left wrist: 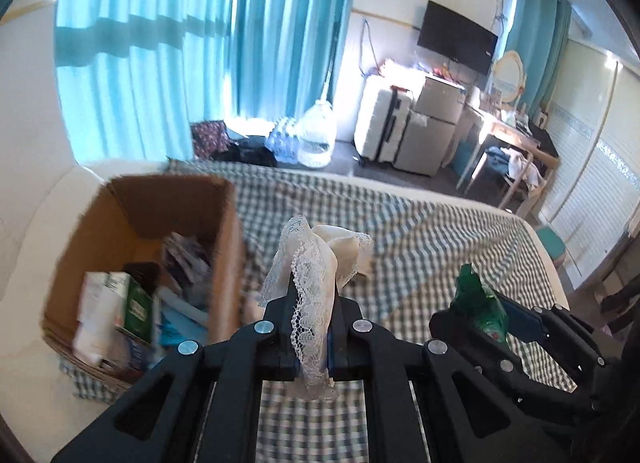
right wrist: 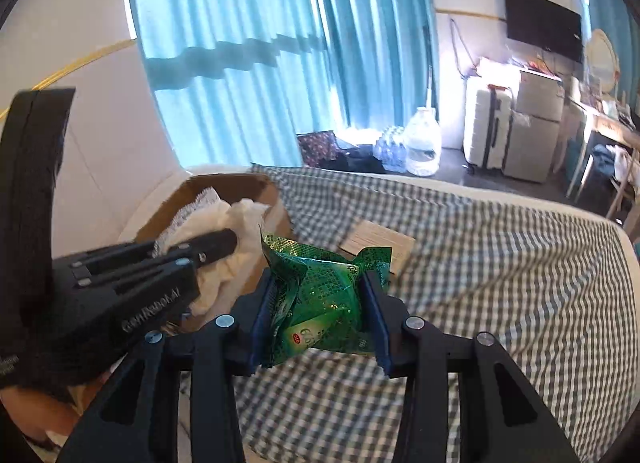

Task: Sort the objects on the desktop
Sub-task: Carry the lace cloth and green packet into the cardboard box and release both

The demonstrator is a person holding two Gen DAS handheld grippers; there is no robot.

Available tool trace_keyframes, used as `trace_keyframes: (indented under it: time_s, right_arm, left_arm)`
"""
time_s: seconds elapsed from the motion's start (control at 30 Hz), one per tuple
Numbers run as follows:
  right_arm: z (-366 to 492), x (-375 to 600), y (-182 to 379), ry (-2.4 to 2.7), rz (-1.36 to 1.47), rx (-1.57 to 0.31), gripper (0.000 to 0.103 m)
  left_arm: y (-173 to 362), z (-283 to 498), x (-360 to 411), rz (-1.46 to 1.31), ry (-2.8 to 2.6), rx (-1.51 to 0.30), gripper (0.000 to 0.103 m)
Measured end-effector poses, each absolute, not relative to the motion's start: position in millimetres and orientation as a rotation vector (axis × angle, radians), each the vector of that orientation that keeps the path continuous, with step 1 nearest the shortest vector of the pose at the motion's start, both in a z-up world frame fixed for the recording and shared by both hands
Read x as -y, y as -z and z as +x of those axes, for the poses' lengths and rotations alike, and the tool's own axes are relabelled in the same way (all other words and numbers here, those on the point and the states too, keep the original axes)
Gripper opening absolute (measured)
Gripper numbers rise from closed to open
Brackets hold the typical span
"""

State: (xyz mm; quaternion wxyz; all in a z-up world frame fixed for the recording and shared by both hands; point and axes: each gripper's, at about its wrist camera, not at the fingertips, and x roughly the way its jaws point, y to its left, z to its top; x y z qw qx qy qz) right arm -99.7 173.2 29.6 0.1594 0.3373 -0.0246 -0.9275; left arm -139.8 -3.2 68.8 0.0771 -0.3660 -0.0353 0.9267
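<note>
Green packet (right wrist: 320, 303) pinched in right gripper (right wrist: 318, 317), above checked cloth (right wrist: 480, 263).

Left claw (left wrist: 314, 295) pinches lace cloth (left wrist: 320, 255) — cardboard box (left wrist: 136, 263) at left.

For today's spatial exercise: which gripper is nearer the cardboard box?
Left. The left gripper, shut on a lace cloth, is right beside the cardboard box. The right gripper, holding a green packet, is further out over the checked cover.
</note>
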Motion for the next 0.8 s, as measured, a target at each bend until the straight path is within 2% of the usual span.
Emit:
trace_keyframes:
  time_s: [0.23, 0.47, 0.63, 0.67, 0.7, 0.73, 0.77, 0.8]
  right_arm:
    - [-126.1, -97.7, -39.9, 2.531, 0.947, 0.096, 0.042]
    - [-165.9, -27.5, -7.7, 2.378, 1.025, 0.079, 0.042]
    - [-187.8, 0.3, 18.7, 2.34, 1.076, 0.052, 0.045]
    - [-191.6, 4.6, 22.4, 2.337, 1.08, 0.056, 0.047]
    - [-194.8, 6.4, 24.1, 2.335, 1.084, 0.062, 0.067]
    - [-198.9, 6.6, 24.8, 2.346, 1.086, 0.067, 0.096]
    - [-200.9, 4.6, 24.2, 2.375, 1.079, 0.068, 0.102]
    - [-200.1, -0.1, 21.4, 2.405, 1.05, 0.075, 0.102]
  left_arm:
    - [-74.9, -151.0, 95.5, -1.099, -2.888, 0.146, 0.008]
    - [-14.5, -171.4, 167.2, -1.279, -2.899, 0.175, 0.008]
    - [14.9, -181.7, 187.7, -1.345, -2.894, 0.205, 0.01]
    - [18.2, -181.7, 189.1, -1.341, -2.897, 0.205, 0.018]
    - [20.7, -182.7, 190.3, -1.339, -2.907, 0.199, 0.037]
    - [23.7, -181.6, 194.1, -1.341, -2.918, 0.191, 0.054]
    - [26.0, -182.2, 196.1, -1.349, -2.945, 0.181, 0.087]
    - [26.4, -179.7, 197.6, -1.338, -2.987, 0.17, 0.1]
